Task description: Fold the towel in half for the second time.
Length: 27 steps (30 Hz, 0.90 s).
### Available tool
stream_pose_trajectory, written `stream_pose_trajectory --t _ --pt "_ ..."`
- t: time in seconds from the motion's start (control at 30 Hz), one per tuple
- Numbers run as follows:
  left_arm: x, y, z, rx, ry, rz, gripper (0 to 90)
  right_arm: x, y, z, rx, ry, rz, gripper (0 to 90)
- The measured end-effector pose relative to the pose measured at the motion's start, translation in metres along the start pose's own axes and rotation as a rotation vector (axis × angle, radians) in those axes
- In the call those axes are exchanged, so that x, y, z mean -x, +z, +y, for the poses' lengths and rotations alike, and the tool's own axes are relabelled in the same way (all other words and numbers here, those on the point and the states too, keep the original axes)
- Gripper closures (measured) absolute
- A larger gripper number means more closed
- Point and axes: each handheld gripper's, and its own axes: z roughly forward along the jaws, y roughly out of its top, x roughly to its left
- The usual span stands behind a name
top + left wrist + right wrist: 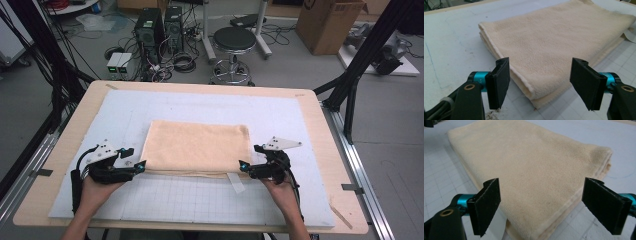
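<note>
Both forearms come in from the bottom edge, hands low over the gridded white mat (200, 200), each w/ a gripper aimed inward at the folded cream towel (197, 147). Left gripper (140, 165) sits at the towel's near-left corner, jaws wide, nothing pinched; corner lies btwn them, untouched. Right gripper (243, 166) at the near-right corner, jaws likewise wide, empty. Towel lies flat mid-mat, white tag (236, 182) poking out near the right gripper.

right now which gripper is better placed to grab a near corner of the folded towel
Neither clearly: left gripper and right gripper both sit open at the towel's near corners, each with its corner between its jaws.
</note>
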Motion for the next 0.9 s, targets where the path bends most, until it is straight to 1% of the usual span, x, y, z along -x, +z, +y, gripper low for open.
stream_pose_trajectory --t 0.1,0.17,0.23,0.27,0.33,0.43,0.5,0.6,0.67,0.77,0.8,0.83,0.9 --pt "0.001 -0.002 -0.001 0.001 -0.002 -0.002 31.1 -0.001 -0.005 -0.004 0.001 0.007 -0.004 13.3" --pt "0.001 -0.004 -0.002 0.002 0.002 -0.002 31.0 -0.001 -0.008 -0.006 0.005 0.001 -0.005 12.6" --pt "0.003 -0.005 -0.003 0.008 -0.005 -0.010 29.9 -0.003 -0.011 -0.008 -0.001 0.000 -0.009 12.5" --pt "0.004 -0.006 -0.004 0.005 0.000 -0.010 29.8 -0.004 -0.013 -0.010 0.004 -0.010 -0.012 12.5" --pt "0.006 -0.008 -0.006 0.000 0.006 -0.011 29.2 -0.004 -0.016 -0.013 0.005 -0.005 -0.010 12.5" --pt "0.007 -0.012 -0.008 -0.004 0.012 -0.010 29.0 -0.006 -0.022 -0.017 0.018 0.008 -0.009 12.5" --pt "0.008 -0.015 -0.010 0.007 0.007 -0.006 28.9 -0.007 -0.025 -0.020 0.023 0.004 -0.014 12.5" --pt "0.007 -0.020 -0.012 0.009 0.008 -0.001 28.8 -0.008 -0.030 -0.024 0.021 0.003 -0.018 12.5" --pt "0.007 -0.022 -0.015 0.011 -0.001 0.003 28.8 -0.009 -0.034 -0.027 0.020 0.005 -0.022 12.5" --pt "0.007 -0.026 -0.018 0.006 0.002 0.007 28.6 -0.009 -0.038 -0.030 0.021 0.009 -0.030 12.5" --pt "0.008 -0.026 -0.019 0.010 -0.004 0.007 28.6 -0.009 -0.040 -0.031 0.018 0.018 -0.030 12.5" --pt "0.008 -0.028 -0.020 0.005 0.002 0.008 28.6 -0.009 -0.041 -0.032 0.019 0.012 -0.036 12.5" --pt "0.009 -0.029 -0.022 0.003 -0.003 0.012 28.4 -0.010 -0.044 -0.034 0.019 0.006 -0.037 12.5"
